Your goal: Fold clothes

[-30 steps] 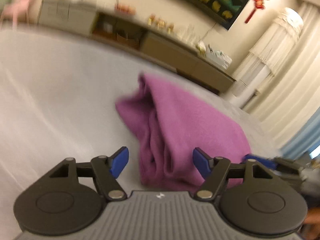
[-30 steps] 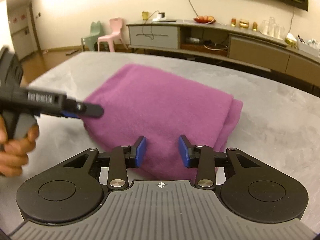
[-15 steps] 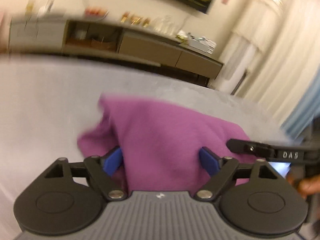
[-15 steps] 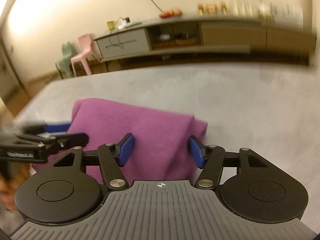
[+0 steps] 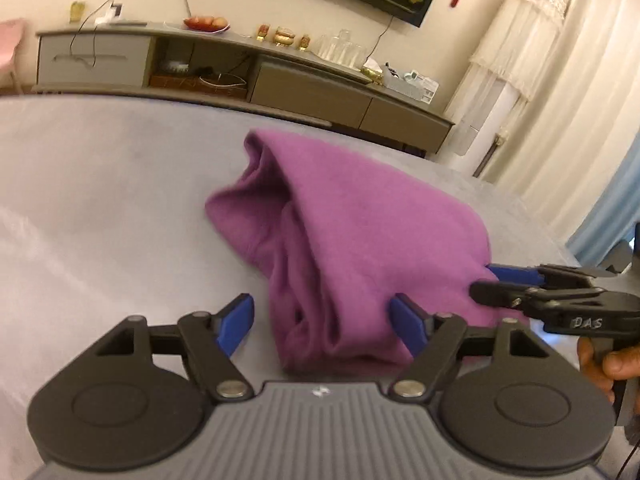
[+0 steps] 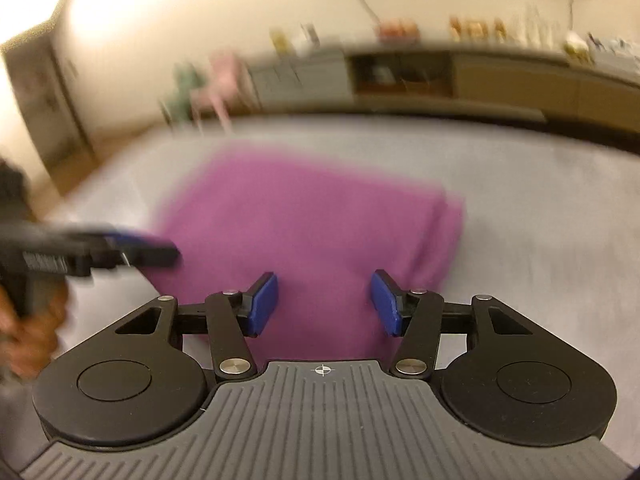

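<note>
L gripper (image 5: 322, 324): wide open, empty
R gripper (image 6: 324, 304): wide open, empty
Purple cloth (image 5: 360, 232): folded, just ahead of both

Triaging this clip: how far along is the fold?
Mostly done: the purple garment lies as a compact, layered bundle on the grey table. In hand: nothing; left tool and right tool are open at its near edges. Left: the end by the left tool is bunched and needs tidying.

Plain purple garment (image 5: 360, 224), grey table (image 5: 100, 200), black left tool (image 5: 324, 324) with blue fingertips (image 5: 236, 322)
</note>
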